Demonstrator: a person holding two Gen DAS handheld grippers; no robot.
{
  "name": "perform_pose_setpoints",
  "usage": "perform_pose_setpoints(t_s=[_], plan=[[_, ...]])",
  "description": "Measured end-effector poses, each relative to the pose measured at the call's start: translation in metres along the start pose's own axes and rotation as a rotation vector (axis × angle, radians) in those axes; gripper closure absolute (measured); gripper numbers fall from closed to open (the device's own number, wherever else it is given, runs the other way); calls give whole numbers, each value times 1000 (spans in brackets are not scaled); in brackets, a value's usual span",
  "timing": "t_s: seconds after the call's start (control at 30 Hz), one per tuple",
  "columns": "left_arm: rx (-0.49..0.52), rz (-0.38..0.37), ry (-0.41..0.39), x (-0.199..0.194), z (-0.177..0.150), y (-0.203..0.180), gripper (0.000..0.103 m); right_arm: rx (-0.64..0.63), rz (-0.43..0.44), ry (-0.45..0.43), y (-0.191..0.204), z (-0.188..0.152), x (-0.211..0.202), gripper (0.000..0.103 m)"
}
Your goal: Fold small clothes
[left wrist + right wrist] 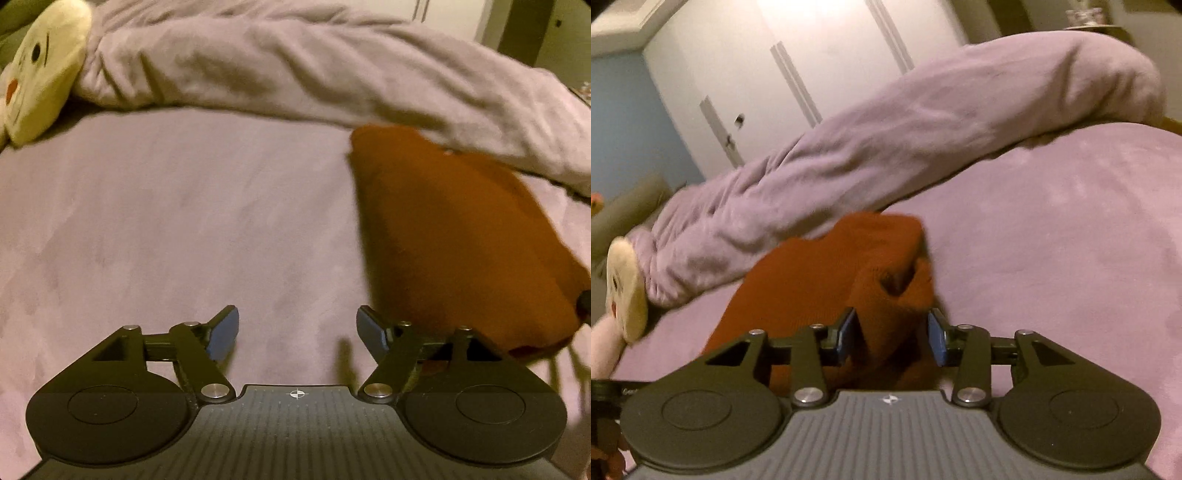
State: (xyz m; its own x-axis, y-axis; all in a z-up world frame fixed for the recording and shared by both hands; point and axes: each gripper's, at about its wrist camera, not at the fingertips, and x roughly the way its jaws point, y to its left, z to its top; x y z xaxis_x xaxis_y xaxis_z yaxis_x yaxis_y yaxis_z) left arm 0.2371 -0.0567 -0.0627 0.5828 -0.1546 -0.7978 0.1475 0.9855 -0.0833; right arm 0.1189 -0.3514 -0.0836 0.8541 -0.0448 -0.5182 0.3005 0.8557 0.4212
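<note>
Left wrist view. My left tool [297, 330] hangs over the bed [166, 229], tilted steeply down at the bare purple sheet. Its blue pads stand wide apart and nothing lies between them. The rust-brown garment [461, 236] is ahead and to the right of this tool, lifted off the sheet at its right end, where something dark grips it at the frame's edge. It is blurred, so I judge it to be in motion. I read the empty left tool as waiting to take a free edge once the cloth hangs straight. The rumpled lilac blanket [295, 70] lies far ahead, across the bed. A cream plush toy [44, 70] sits far ahead to the left.

Right wrist view. My right tool [892, 338] points less steeply down and is rolled, so the room looks slanted. A gathered fold of the rust-brown garment [827, 273] stands between its pads at a middling width. The left pad [846, 338] touches the cloth. The right pad [937, 341] seems to stand just clear, so I cannot tell whether the grip is firm. The rest of the garment trails ahead and to the left, towards the blanket [923, 129].
</note>
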Motion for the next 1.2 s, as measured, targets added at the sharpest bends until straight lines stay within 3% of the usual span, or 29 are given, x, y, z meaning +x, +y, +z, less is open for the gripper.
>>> perform_pose_setpoints(t_s=[0.17,0.27,0.4,0.47,0.6,0.7,0.83,0.9,0.97,1.1,1.2], plan=[[67,-14,-44,-17,4,-25,21,12,-33,-71,-8,5,-25,62],[92,12,-62,-15,7,-39,21,-44,2,-100,5,11,-26,62],[93,12,-75,-18,10,-47,18,-201,57,-61,37,8,-10,64],[89,-12,-111,-24,11,-48,10,-270,72,-32,53,3,1,67],[134,-28,-89,-10,6,-58,9,-328,106,8,70,-11,19,70],[202,31,-116,8,-2,-58,7,-374,98,26,77,-22,28,70],[132,-24,-116,27,-9,-40,3,-474,66,46,79,-39,31,70],[156,-14,-150,29,-14,-45,2,-508,63,45,78,-45,38,70],[164,-14,-176,26,-15,-47,2,-491,61,50,77,-43,46,70],[77,-109,-141,16,-5,-20,2,-443,97,55,74,-32,31,69],[25,-124,-105,7,0,4,3,-348,119,44,57,-27,5,57]])
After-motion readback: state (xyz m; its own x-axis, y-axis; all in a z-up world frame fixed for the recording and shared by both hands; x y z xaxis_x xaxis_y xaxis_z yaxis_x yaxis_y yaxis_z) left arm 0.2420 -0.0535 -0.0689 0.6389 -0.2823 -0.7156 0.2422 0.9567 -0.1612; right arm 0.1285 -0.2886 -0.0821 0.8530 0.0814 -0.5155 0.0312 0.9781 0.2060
